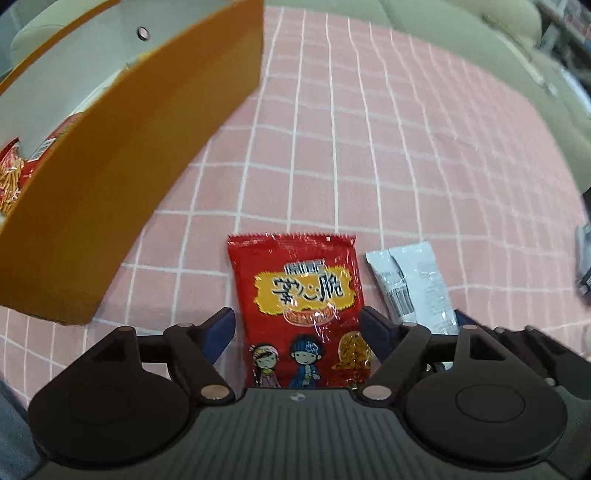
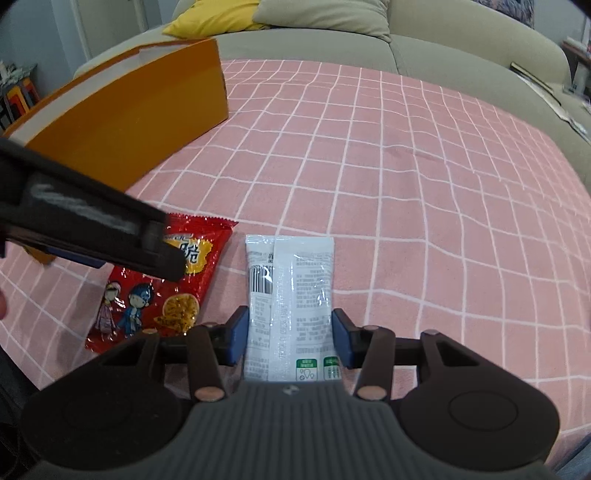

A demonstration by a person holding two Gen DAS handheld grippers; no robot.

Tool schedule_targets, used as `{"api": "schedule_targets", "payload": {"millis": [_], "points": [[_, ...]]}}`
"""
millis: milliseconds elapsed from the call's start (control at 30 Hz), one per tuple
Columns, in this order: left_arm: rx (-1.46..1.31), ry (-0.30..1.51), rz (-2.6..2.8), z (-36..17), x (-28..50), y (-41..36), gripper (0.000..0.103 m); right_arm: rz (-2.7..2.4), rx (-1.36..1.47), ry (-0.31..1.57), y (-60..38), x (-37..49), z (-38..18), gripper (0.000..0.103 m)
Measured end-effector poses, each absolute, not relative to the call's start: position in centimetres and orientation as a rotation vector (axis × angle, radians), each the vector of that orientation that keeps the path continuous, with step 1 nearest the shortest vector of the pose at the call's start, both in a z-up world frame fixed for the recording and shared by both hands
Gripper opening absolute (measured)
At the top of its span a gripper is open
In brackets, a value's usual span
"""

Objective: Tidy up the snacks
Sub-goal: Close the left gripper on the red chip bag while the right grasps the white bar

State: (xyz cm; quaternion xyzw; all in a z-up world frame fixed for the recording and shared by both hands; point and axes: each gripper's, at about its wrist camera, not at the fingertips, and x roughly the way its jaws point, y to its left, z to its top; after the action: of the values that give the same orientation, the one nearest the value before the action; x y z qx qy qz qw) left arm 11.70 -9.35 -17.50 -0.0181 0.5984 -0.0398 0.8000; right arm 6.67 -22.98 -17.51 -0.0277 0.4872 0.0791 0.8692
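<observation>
A red snack packet (image 1: 299, 306) lies flat on the pink checked cloth (image 1: 406, 155). My left gripper (image 1: 297, 328) is open, its blue fingertips on either side of the packet. A white packet (image 2: 291, 299) lies to its right, printed back up. My right gripper (image 2: 290, 338) is open and straddles the white packet. The red packet (image 2: 155, 295) also shows in the right wrist view, partly hidden by the left gripper's body (image 2: 92, 225). An orange box (image 1: 122, 155) stands at the left with red snack packets (image 1: 14, 173) inside.
The orange box (image 2: 129, 114) stands at the back left of the cloth (image 2: 406, 166). A beige sofa (image 2: 443, 40) with a yellow cushion (image 2: 210, 18) lies behind. A dark object (image 1: 583, 266) sits at the right edge of the left wrist view.
</observation>
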Motion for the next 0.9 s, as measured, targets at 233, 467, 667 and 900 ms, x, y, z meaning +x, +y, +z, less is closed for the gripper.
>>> {"api": "schedule_targets", "payload": {"millis": [233, 467, 667, 900], "points": [[0.012, 1.315, -0.042, -19.0, 12.0, -10.4, 0.096, 0.178, -0.093, 1.032, -22.1, 7.0, -18.2, 0.047], [0.038, 1.342, -0.077, -19.9, 12.2, -11.8, 0.1, 0.186, -0.093, 1.026, -22.1, 7.0, -18.1, 0.048], [0.089, 1.32, -0.106, -19.9, 11.7, -12.3, 0.09, 0.188, -0.089, 1.024, -22.3, 6.7, -17.9, 0.049], [0.103, 1.301, -0.129, -19.6, 11.2, -11.8, 0.078, 0.185, -0.077, 1.022, -22.3, 6.7, -17.8, 0.046]]}}
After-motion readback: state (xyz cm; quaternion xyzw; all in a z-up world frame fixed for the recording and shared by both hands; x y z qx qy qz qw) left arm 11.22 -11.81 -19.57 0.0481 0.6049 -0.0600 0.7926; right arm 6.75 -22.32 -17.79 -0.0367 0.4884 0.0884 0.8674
